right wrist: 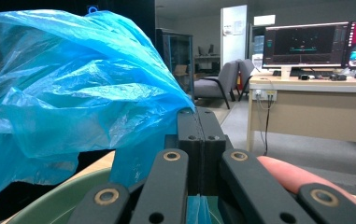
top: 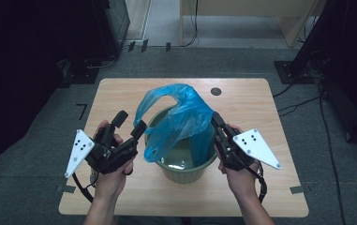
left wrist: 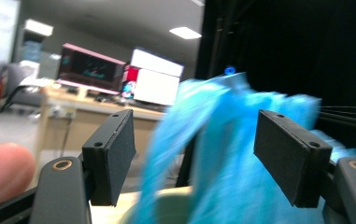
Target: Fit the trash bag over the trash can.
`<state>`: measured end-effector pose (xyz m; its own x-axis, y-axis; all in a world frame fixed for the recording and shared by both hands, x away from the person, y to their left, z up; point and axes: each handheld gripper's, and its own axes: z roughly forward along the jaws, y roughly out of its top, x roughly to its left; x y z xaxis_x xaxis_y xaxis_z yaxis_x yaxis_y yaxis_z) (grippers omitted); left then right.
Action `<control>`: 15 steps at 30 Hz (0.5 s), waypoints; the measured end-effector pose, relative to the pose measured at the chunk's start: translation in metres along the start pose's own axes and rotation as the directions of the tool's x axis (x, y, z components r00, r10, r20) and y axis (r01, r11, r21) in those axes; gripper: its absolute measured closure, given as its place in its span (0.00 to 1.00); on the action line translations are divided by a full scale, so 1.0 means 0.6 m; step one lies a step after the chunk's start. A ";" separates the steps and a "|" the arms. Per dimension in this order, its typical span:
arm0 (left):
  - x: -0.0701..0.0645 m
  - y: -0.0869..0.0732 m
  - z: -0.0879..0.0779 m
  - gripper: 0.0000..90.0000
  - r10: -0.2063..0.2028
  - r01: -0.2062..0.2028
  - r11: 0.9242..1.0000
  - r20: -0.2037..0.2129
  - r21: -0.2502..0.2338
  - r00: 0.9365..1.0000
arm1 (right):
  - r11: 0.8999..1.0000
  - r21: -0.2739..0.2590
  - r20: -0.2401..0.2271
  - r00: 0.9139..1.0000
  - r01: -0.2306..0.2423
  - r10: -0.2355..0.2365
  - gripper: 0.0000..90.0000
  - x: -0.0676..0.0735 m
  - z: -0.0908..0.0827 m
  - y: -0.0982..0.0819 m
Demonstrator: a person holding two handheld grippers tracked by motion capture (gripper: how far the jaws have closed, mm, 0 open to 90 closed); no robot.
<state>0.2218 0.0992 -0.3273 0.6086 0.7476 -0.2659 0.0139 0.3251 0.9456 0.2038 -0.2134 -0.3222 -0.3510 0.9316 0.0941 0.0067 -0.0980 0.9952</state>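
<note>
My right gripper (top: 215,118) pinches the blue bag (top: 178,115) at the bin's (top: 185,171) three o'clock rim. My left gripper (top: 130,123) stands wide and empty at nine o'clock. Bag half in; the left rim remains unlined.

Black "7", seemingly taped, on grey floor (top: 35,136) left of table (top: 120,91); monitor text unreadable.

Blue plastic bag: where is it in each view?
High view: blue plastic bag at centre, draped over the round green bucket.
Left gripper view: blurred, at centre right.
Right gripper view: upper left, its film pinched in the right claw.
Shared landmark: the green bucket.
</note>
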 end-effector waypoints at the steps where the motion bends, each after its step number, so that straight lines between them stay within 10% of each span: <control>1: 0.009 -0.004 0.003 0.32 -0.008 0.008 1.000 -0.017 0.018 1.000 | 1.000 -0.004 -0.004 1.000 -0.001 0.001 1.00 -0.002 -0.001 0.000; 7: 0.034 -0.028 0.018 0.34 -0.057 0.059 0.995 -0.025 0.084 0.998 | 1.000 -0.015 -0.033 0.999 -0.011 0.010 1.00 -0.011 -0.009 -0.006; 15: 0.005 -0.028 0.027 0.97 -0.030 0.020 0.994 0.095 0.107 0.995 | 1.000 -0.014 -0.041 0.999 -0.026 0.025 0.92 -0.024 -0.012 -0.008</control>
<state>0.2363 0.0868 -0.3409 0.6807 0.6789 -0.2753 0.1108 0.2761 0.9547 0.2023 -0.2286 -0.3287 -0.3889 0.9137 0.1179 0.0026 -0.1269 0.9919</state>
